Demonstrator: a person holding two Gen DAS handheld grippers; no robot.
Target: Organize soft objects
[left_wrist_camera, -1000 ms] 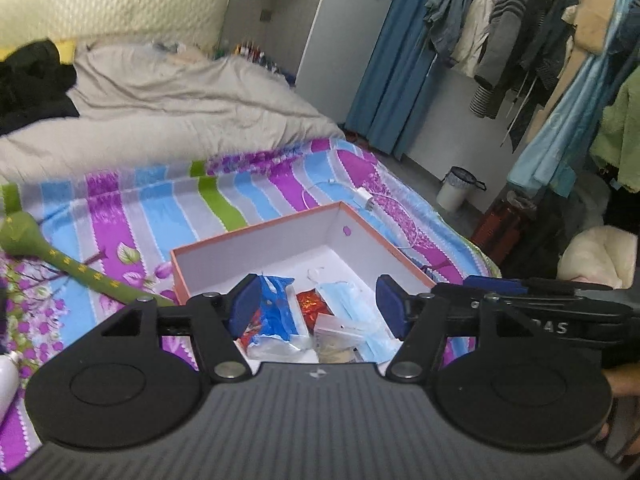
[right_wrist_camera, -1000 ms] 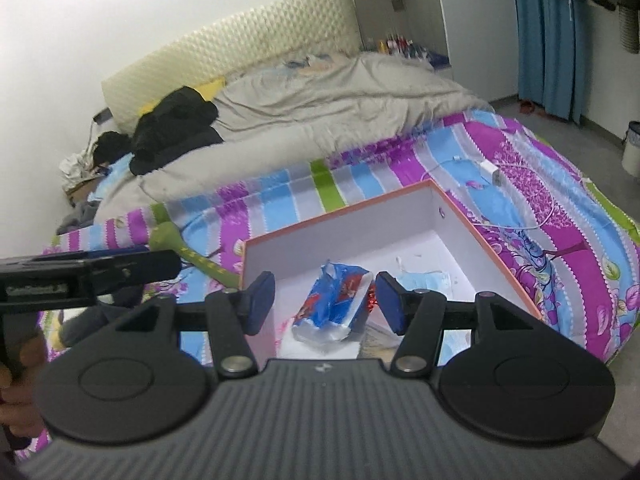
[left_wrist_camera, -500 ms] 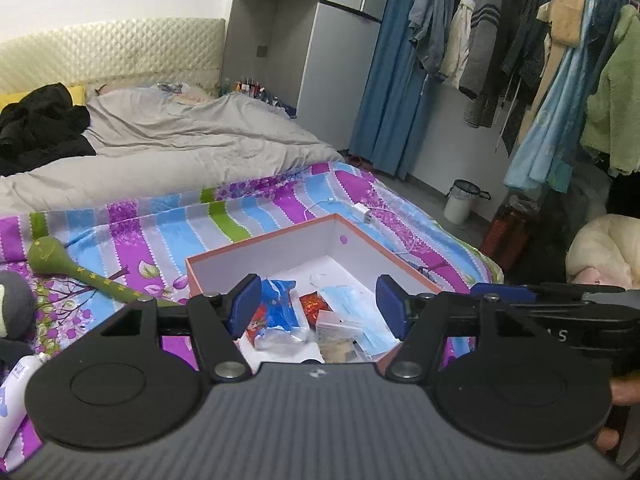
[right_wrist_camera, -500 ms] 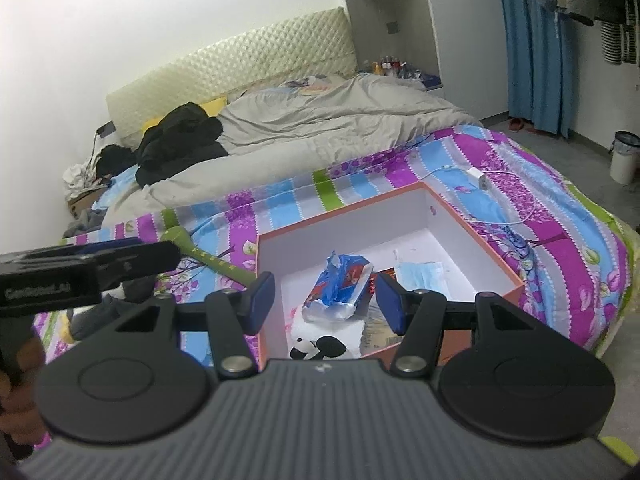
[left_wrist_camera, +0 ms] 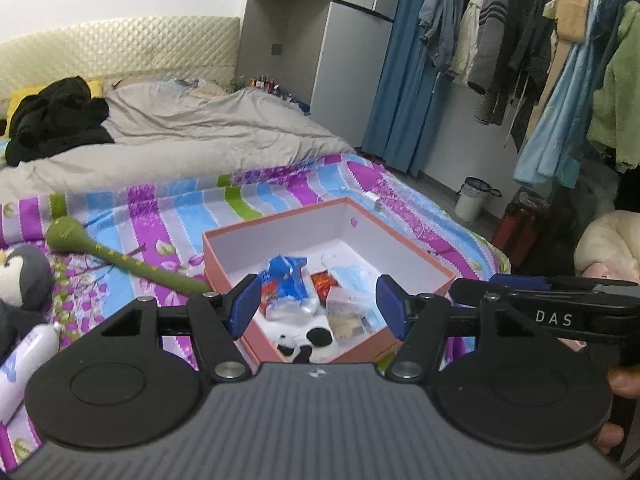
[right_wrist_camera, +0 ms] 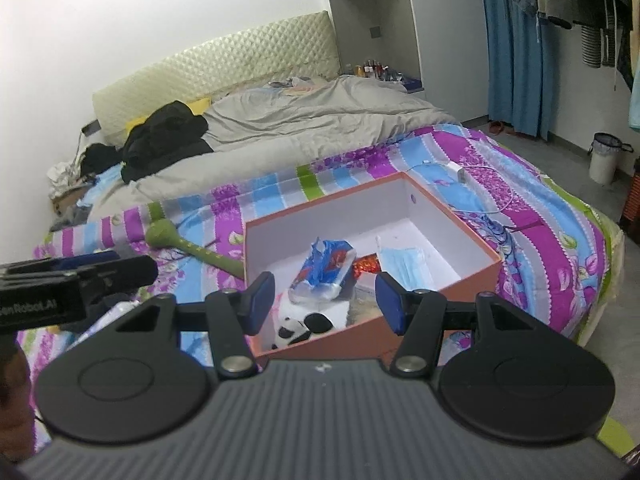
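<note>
The open box (right_wrist_camera: 472, 276), salmon-orange outside and plain white inside, sits on the striped quilt (right_wrist_camera: 540, 216) at the foot of the bed, straight ahead at twelve o'clock of both grippers. Inside it, toward the near end, lie a crinkled blue-and-red plastic pack (right_wrist_camera: 326, 266), a small shiny red wrapper (right_wrist_camera: 366, 267), a pleated pale-blue face mask (right_wrist_camera: 408, 266) at about two o'clock of the pack, a clear bag (left_wrist_camera: 348, 308) of beige contents, and a black-and-white panda plush (right_wrist_camera: 300, 326) in the nearest corner; the far half of the box floor is bare. The left gripper (left_wrist_camera: 316, 306) and the right gripper (right_wrist_camera: 324, 300) both hover above the near rim with their blue pads spread moderately wide and nothing between them. On the quilt at nine o'clock of the box lies a long green plush snake (left_wrist_camera: 120, 256) with a round head, its tail end touching the box wall. Farther out at eight o'clock are a grey-and-white penguin plush (left_wrist_camera: 22, 276) and a white bottle (left_wrist_camera: 24, 360). A white charger and cable (right_wrist_camera: 464, 174) rest on the quilt at one o'clock. Beyond, a rumpled grey duvet (right_wrist_camera: 320, 128) carries a black garment (right_wrist_camera: 168, 136) before a quilted cream headboard (right_wrist_camera: 216, 68). At two o'clock hang blue curtains (left_wrist_camera: 404, 92) and a rack of clothes (left_wrist_camera: 520, 40), with a small white bin (left_wrist_camera: 474, 200) on the grey floor.
</note>
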